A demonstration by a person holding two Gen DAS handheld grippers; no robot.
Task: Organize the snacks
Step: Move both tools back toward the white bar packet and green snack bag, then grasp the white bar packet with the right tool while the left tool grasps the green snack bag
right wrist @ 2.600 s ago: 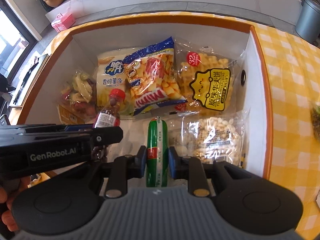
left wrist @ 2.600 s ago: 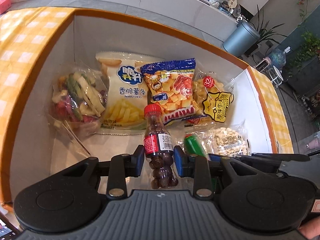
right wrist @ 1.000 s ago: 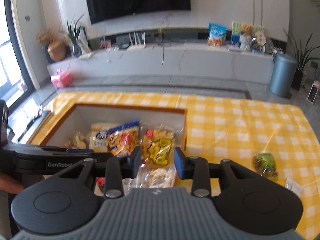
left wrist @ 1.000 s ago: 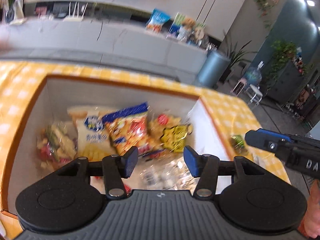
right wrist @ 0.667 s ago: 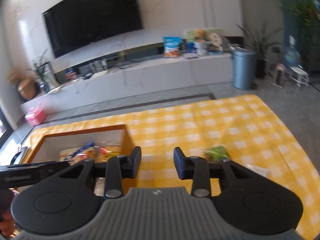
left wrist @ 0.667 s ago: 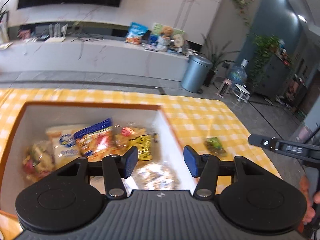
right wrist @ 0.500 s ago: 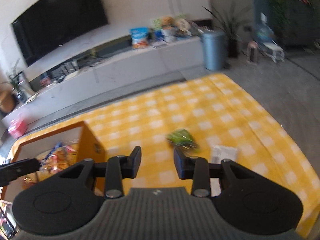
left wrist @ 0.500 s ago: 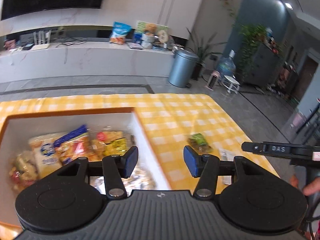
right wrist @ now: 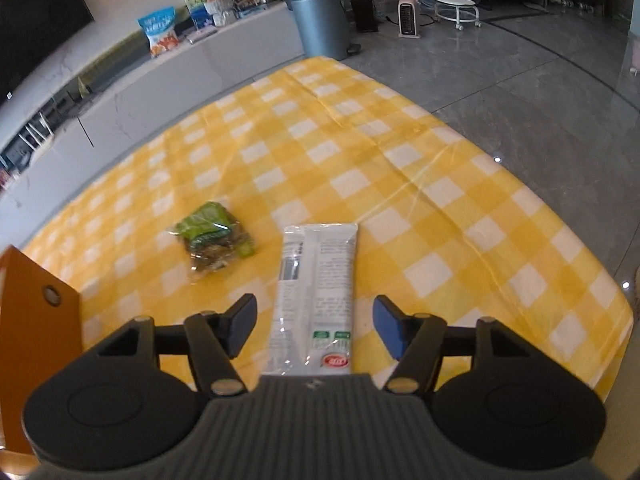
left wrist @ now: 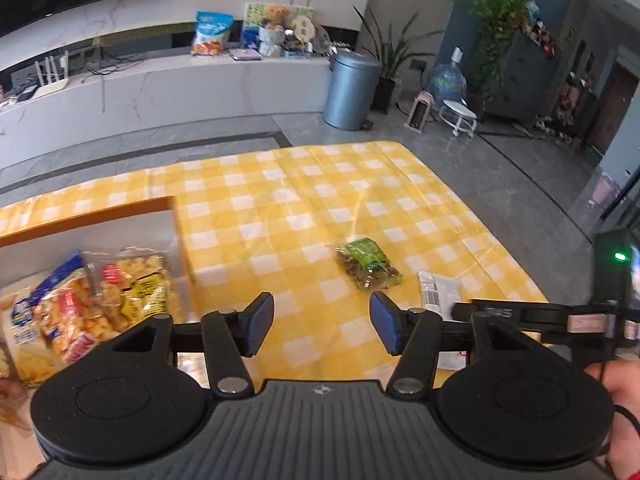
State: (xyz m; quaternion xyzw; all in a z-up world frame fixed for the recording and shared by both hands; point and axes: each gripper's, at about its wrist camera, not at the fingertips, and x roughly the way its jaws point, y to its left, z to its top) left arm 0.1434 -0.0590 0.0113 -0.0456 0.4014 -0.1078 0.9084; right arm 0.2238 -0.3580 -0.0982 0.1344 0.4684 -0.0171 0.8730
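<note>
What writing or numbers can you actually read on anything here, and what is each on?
"32": red round sticker on the yellow snack bag in the box.
White packet: printed text, a barcode and a red logo, all too small to read.
Green packet: label blurred, unreadable.
Right gripper: lettering on its side, too blurred to read.

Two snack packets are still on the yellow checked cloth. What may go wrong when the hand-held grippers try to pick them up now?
1. The white packet lies flat between the open right hand-held gripper's jaws; the pads may slide over it or pinch the tablecloth.
2. The green packet looks soft and crinkly, so the open left hand-held gripper may crush it.
3. The packets lie close together, so the grippers may collide.
</note>
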